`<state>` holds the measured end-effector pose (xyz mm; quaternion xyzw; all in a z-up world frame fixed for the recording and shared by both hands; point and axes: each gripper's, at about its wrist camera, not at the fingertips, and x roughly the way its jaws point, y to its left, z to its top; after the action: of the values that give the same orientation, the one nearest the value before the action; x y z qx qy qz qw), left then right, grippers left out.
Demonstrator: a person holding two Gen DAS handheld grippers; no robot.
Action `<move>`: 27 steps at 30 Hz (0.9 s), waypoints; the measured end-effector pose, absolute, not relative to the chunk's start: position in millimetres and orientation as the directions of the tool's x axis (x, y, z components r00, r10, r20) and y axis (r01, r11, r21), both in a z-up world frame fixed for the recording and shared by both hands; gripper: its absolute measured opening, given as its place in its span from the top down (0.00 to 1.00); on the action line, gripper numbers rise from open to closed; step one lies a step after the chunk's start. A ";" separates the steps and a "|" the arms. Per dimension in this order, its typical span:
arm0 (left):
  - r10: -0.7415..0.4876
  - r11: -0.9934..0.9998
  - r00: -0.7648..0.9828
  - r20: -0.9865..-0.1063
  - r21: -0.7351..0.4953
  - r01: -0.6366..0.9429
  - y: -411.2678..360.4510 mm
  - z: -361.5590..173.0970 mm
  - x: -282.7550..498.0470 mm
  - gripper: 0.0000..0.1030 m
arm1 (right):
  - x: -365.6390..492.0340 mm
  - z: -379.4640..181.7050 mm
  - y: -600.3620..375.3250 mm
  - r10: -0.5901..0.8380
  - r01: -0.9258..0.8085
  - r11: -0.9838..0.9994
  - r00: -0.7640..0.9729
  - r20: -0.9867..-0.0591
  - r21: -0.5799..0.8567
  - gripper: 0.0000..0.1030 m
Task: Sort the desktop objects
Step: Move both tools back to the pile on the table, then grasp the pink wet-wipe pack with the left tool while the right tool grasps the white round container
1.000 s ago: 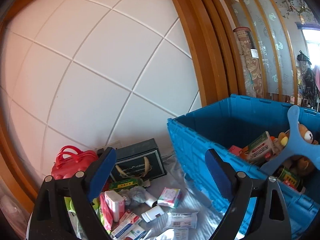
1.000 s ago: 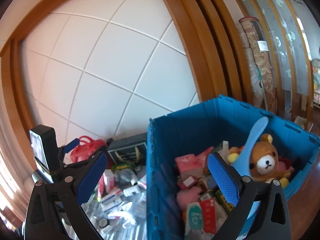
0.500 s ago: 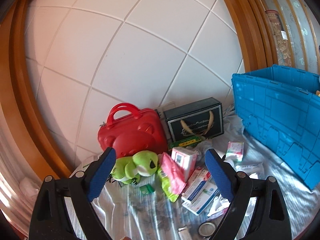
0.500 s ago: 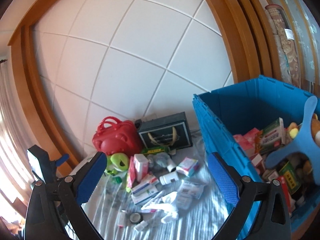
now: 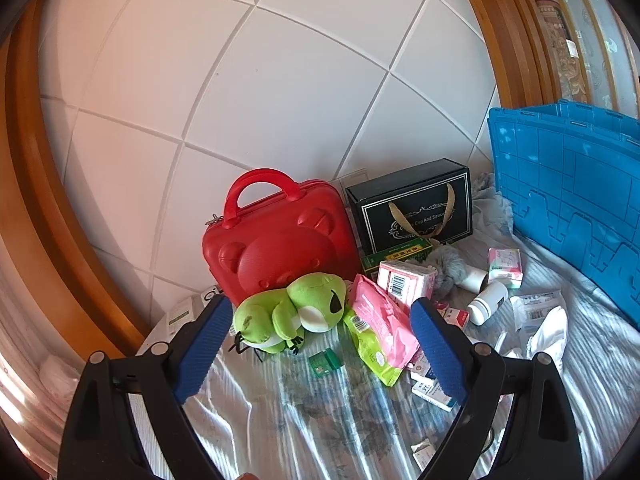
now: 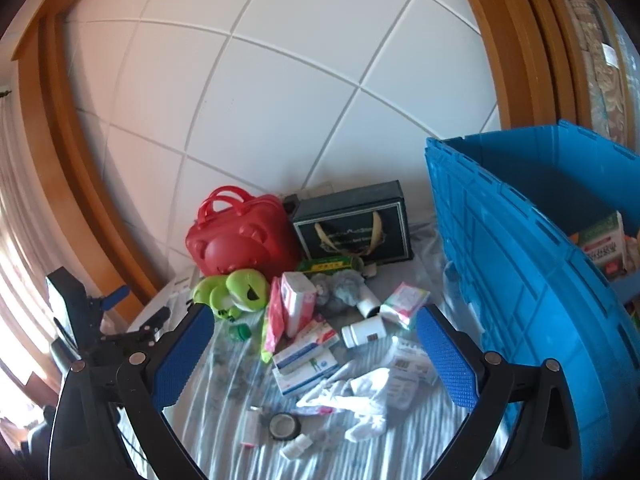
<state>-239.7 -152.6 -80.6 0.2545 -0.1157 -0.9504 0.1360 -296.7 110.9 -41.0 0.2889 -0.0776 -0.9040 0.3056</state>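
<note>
My left gripper (image 5: 320,344) is open and empty above the table. A green frog plush (image 5: 290,312) lies between its fingers, in front of a red bear case (image 5: 280,248). A pink wipes pack (image 5: 380,332) and a pink-white box (image 5: 406,286) lie to the right. My right gripper (image 6: 316,356) is open and empty above medicine boxes (image 6: 306,360), a white bottle (image 6: 364,330) and a white cloth (image 6: 368,400). The blue crate (image 6: 520,260) stands at the right. The left gripper shows at the left edge of the right wrist view (image 6: 132,320).
A black gift box (image 5: 412,208) stands against the tiled wall beside the red case. A tape roll (image 6: 285,426) and small vials lie near the front. A wooden frame borders the wall at left and right. A striped cloth (image 5: 320,420) covers the table.
Both grippers have swung left, away from the blue crate toward the loose items. The left one has dropped closer to the frog plush and red case. Both stay open.
</note>
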 end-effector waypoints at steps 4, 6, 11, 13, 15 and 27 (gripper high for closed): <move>-0.302 -0.947 -0.825 -0.478 0.252 0.201 -155.6 -100.9 -260.0 0.11 | -324.4 -58.3 90.3 -0.605 0.533 -0.791 -0.606 -0.516 0.301 0.00; -0.286 -0.954 -0.808 -0.516 0.229 0.192 -156.2 -116.8 -271.2 0.11 | -339.8 -72.2 77.7 -0.605 0.540 -0.786 -0.574 -0.552 0.299 0.01; -0.260 -0.964 -0.759 -0.597 0.211 0.165 -152.6 -160.1 -298.5 0.11 | -376.3 -111.2 47.8 -0.614 0.546 -0.770 -0.488 -0.621 0.332 0.00; -0.235 -0.971 -0.741 -0.629 0.194 0.143 -150.8 -176.5 -310.7 0.11 | -387.7 -125.5 39.3 -0.617 0.540 -0.765 -0.459 -0.639 0.351 0.00; -0.199 -0.979 -0.732 -0.651 0.169 0.115 -148.3 -191.4 -323.1 0.11 | -399.1 -140.3 32.1 -0.612 0.536 -0.766 -0.436 -0.660 0.356 0.01; -0.130 -0.992 -0.622 -0.772 0.105 0.077 -163.9 -275.1 -390.7 0.35 | -470.6 -238.4 12.3 -0.545 0.400 -0.817 -0.297 -0.784 0.416 0.01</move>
<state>-390.7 -163.9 -275.1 0.4308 -0.0308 -0.9001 0.0574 -470.6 12.3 -238.4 0.5147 -0.0705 -0.8021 0.2945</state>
